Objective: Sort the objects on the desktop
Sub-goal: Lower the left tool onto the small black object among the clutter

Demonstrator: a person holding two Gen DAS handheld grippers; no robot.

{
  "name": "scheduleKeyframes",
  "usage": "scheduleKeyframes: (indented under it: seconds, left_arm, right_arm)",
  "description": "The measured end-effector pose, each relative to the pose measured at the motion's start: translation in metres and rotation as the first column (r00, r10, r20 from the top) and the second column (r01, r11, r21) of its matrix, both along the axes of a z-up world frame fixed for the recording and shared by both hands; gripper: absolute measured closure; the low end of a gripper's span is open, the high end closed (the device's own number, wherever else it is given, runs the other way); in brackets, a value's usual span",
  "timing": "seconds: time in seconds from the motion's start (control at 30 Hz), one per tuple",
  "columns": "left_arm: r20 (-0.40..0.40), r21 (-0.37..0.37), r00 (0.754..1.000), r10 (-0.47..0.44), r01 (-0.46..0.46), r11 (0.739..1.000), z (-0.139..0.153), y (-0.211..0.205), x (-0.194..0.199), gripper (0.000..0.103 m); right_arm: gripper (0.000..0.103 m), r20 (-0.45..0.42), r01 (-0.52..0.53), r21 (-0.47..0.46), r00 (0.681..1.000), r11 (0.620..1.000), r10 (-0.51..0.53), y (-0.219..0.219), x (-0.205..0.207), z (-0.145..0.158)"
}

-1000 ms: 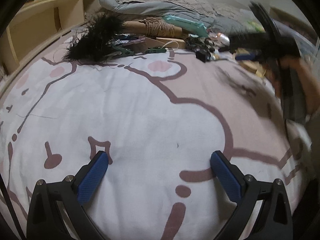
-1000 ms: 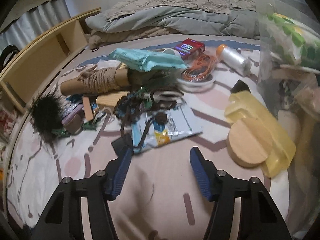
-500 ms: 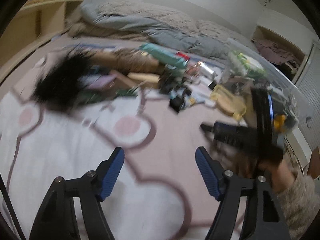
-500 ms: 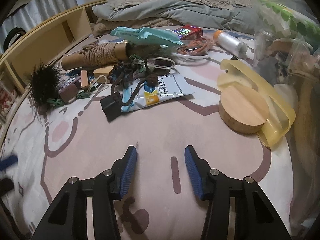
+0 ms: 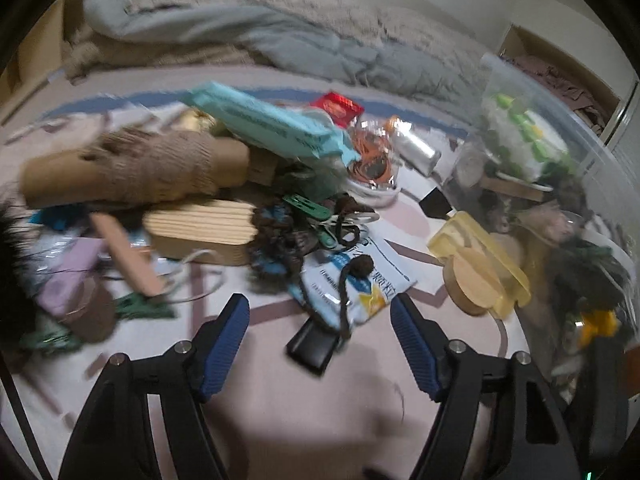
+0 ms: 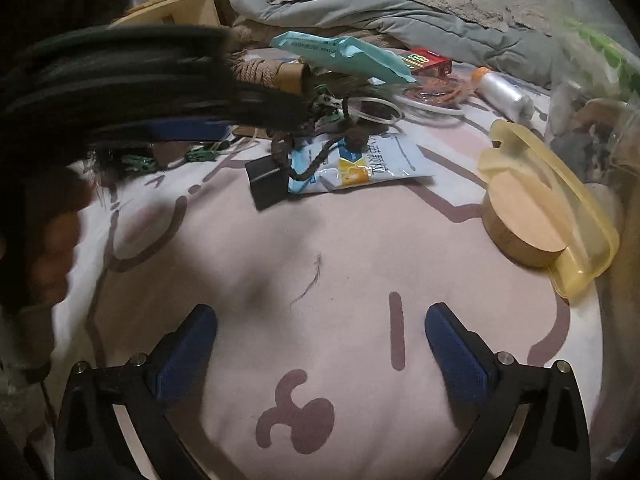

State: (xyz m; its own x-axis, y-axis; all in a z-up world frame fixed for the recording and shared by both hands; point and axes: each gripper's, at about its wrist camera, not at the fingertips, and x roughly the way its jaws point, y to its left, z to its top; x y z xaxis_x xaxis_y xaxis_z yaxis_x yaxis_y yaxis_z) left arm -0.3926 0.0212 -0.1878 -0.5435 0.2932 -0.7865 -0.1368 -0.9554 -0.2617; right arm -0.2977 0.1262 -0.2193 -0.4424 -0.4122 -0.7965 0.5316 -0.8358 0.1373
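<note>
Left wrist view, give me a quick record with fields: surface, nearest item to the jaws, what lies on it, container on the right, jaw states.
surface: pink cartoon-print sheet
nearest item: black binder clip, ahead of the left gripper, not touched
lying on it: white and blue snack packet, brown cord across it
right side: yellow lid over a round wooden block, beside a clear plastic bin
left jaws: open, empty
right jaws: right gripper opening, nothing between

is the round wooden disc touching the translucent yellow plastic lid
Touching. In the right wrist view the round wooden disc sits on the translucent yellow plastic lid, whose raised rim curves behind the disc with no gap showing between them.
</note>
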Motion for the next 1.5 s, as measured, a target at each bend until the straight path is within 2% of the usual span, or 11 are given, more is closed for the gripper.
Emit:
scheduleKeyframes:
  seconds: [0.1,0.43,0.57,0.7,0.83,0.97,1.13,1.23,1.3,1.4,1.5]
  left_arm:
    - [0.038,-0.022,0.999,-0.005,0.006,1.000,-0.014,0.011,-0.016,0.038]
    - [0.049,-0.019,0.997,0.054,-0.053,0.998,-0.029,0.016,-0.050,0.039]
    - [0.059,-0.094,0.998,0.017,-0.011,0.995,-0.033,0.024,-0.061,0.037]
    - [0.021,-0.163,0.999,-0.045,0.047,0.986,-0.036,0.031,-0.049,0.036]
    - [-0.008,-0.156,0.998,-0.057,0.055,0.986,-0.040,0.026,-0.035,0.036]
    - [-0.017,-0.161,0.998,-0.068,0.064,0.985,-0.041,0.028,-0.019,0.036]
    - [-0.040,-0.252,0.992,-0.118,0.104,0.962,-0.043,0.044,0.005,0.040]
    - [-0.053,-0.211,0.993,-0.107,0.093,0.973,-0.040,0.036,0.015,0.057]
    - [-0.052,-0.167,0.994,-0.097,0.087,0.982,-0.038,0.028,0.019,0.076]
    - [-0.028,-0.080,0.995,-0.100,0.097,0.992,-0.034,0.016,0.025,0.078]
    - [-0.004,-0.055,0.991,-0.135,0.135,0.989,-0.028,0.015,0.030,0.078]
  right_arm:
    - [0.000,-0.011,0.000,0.031,1.000,1.000,0.000,-0.005,0.001,-0.001]
    - [0.000,-0.006,0.001,0.044,1.000,0.999,0.000,-0.008,-0.002,-0.004]
    - [0.000,0.003,0.000,0.023,1.000,1.000,0.000,-0.005,-0.004,-0.004]
    - [0.000,0.046,-0.004,-0.029,0.999,1.000,0.005,0.004,-0.008,0.001]
    - [0.000,0.097,0.008,-0.071,0.995,0.997,-0.001,0.019,-0.006,0.005]
    - [0.000,0.095,0.018,-0.047,0.995,0.999,-0.014,0.030,0.004,0.005]
    - [0.000,0.081,0.065,-0.020,0.995,0.998,-0.063,0.037,0.011,0.009]
    - [0.000,0.090,0.107,-0.060,0.991,0.992,-0.101,0.049,0.007,0.013]
    - [0.000,0.099,0.139,-0.096,0.987,0.986,-0.130,0.055,0.004,0.016]
    - [0.000,0.110,0.173,-0.134,0.981,0.976,-0.159,0.064,0.001,0.018]
    - [0.000,0.124,0.176,-0.151,0.980,0.973,-0.158,0.066,0.006,0.020]
